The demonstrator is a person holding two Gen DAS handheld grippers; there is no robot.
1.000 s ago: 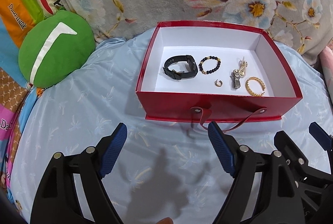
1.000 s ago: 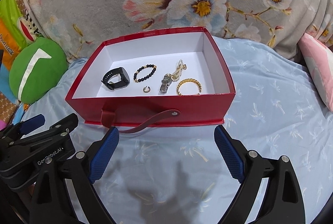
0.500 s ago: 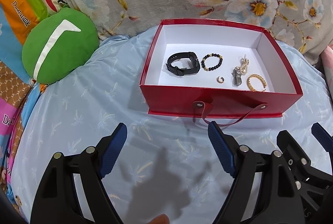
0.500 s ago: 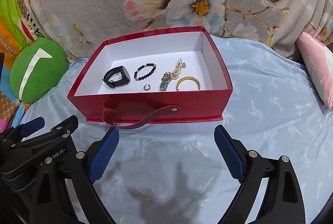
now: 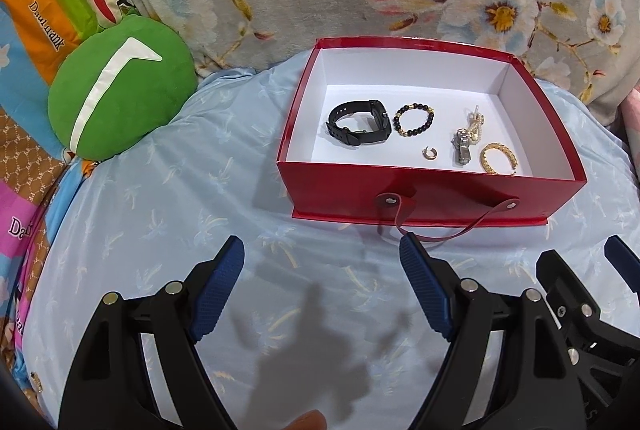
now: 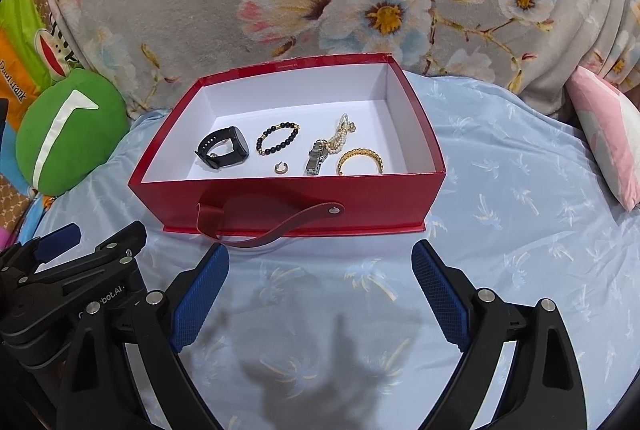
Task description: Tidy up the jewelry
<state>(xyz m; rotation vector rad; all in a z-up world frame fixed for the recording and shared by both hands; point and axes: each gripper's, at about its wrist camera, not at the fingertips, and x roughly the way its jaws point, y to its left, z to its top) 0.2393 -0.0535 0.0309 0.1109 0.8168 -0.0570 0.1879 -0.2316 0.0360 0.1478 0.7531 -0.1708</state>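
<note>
While nothing is gripped, the left gripper (image 5: 322, 282) and right gripper (image 6: 320, 288) are held wide apart at six o'clock of the red box (image 6: 280, 196).

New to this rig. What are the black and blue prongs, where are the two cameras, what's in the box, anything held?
No robot arm: a person holds a two-finger gripper in each hand, each with a fisheye camera looking along its fingers. One picture is from the left gripper, the other from the right gripper. Both are open and hold nothing. On the blue bedsheet sits an open red box containing a black watch, a beaded bracelet, a small ring, a silver watch with pearls, and a gold bangle.
</note>
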